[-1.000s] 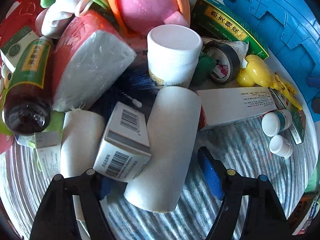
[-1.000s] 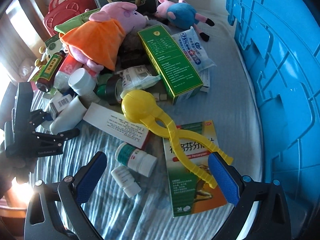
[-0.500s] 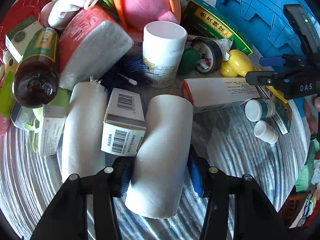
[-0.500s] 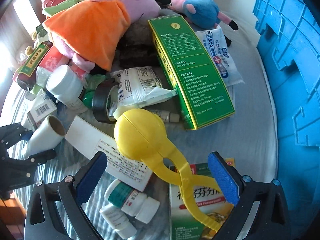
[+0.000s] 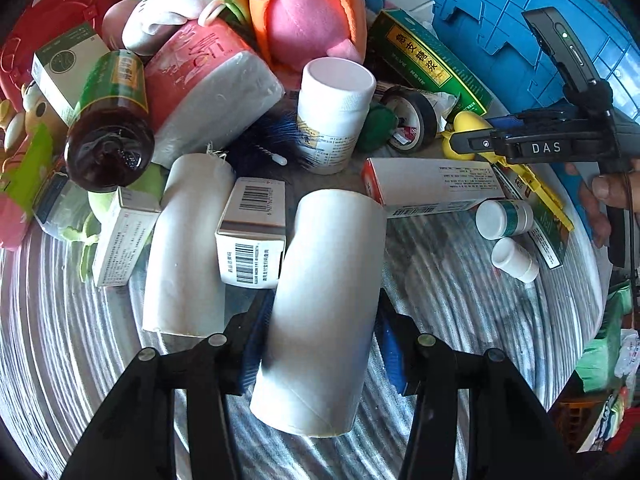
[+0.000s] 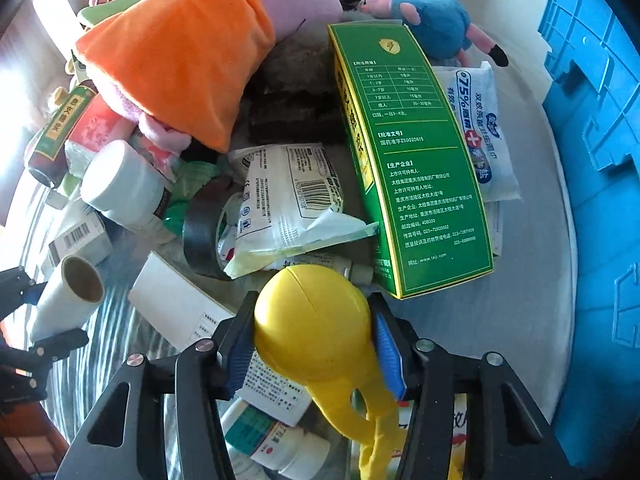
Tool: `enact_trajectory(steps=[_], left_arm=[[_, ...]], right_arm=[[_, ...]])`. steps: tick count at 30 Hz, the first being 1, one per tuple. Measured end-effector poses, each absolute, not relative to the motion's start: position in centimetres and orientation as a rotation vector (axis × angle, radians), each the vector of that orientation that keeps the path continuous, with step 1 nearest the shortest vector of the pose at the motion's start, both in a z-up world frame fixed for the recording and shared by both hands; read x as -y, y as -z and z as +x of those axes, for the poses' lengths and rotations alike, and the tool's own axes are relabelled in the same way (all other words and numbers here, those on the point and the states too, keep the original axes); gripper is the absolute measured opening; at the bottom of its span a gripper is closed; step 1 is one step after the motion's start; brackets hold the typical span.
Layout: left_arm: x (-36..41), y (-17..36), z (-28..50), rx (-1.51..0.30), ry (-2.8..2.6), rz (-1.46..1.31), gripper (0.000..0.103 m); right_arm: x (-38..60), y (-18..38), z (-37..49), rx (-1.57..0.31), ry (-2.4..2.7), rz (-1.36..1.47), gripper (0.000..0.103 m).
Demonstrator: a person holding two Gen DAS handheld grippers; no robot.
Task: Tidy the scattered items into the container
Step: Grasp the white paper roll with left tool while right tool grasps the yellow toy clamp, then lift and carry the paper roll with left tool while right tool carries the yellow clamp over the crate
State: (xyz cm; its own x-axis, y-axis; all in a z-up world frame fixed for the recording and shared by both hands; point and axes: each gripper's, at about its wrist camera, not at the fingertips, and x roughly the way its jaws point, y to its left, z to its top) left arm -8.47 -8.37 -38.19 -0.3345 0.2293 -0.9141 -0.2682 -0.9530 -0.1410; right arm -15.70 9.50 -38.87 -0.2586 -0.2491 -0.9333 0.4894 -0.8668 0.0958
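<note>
Left gripper (image 5: pixel 320 332) clamped on smooth white roll (image 5: pixel 324 304), right gripper (image 6: pixel 314 344) clenched round yellow ball-headed tongs (image 6: pixel 316 324); likely slipping from pads on lifting.

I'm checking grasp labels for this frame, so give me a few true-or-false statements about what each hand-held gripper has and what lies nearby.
1. The left hand-held gripper is closed around a white paper roll. True.
2. The right hand-held gripper grips the green box. False: it grips the round head of the yellow scoop tongs; the green box lies just beyond.
3. A barcoded small box lies between two white rolls. True.
4. The brown bottle stands upright. False: it lies tilted on the pile.
5. The blue crate holds the plush toys. False: they lie outside it.
</note>
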Motion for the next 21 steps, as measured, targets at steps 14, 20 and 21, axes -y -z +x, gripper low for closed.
enact_trajectory(steps=[14, 20, 21], left_arm=[[8.7, 34.6, -6.1, -0.053, -2.395, -1.505, 0.049], [8.7, 32.6, -5.8, -0.062, -2.422, -1.468, 0.049], [8.8, 32.2, -5.7, -0.064, -2.428, -1.461, 0.049]], right_arm=[[-10.9, 34.3, -13.6, -0.21, 2.243, 1.477, 0.052], [-11.2, 31.2, -11.9, -0.186, 2.29, 1.433, 0.052], [-11.4, 30.9, -11.5, -0.18, 2.298, 1.423, 0.052]])
